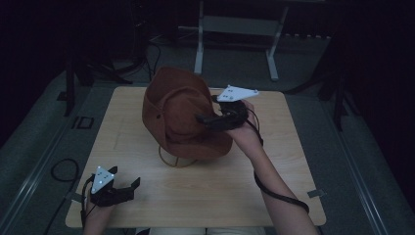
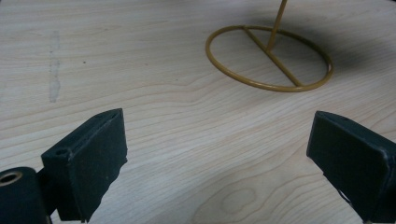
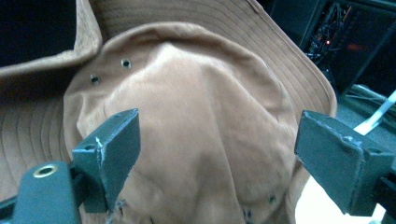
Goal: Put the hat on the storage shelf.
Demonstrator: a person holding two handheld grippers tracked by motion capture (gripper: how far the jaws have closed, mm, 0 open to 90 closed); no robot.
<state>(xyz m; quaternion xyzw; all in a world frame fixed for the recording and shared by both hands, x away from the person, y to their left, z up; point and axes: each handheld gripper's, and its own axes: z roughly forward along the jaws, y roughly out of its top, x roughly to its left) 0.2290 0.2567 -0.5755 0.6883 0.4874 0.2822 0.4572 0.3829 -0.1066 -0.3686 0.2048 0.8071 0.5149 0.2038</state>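
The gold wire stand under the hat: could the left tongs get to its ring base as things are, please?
Probably yes. The left tongs are open and face the ring base across bare table; nothing lies between. The hat hangs above the base, not before it.

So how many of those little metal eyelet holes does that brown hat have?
3 seen on the hat: two side by side at the crown's upper left, one at lower right. Others may be hidden.

No readable text, labels, brands, numbers or signs appear on anything in view.
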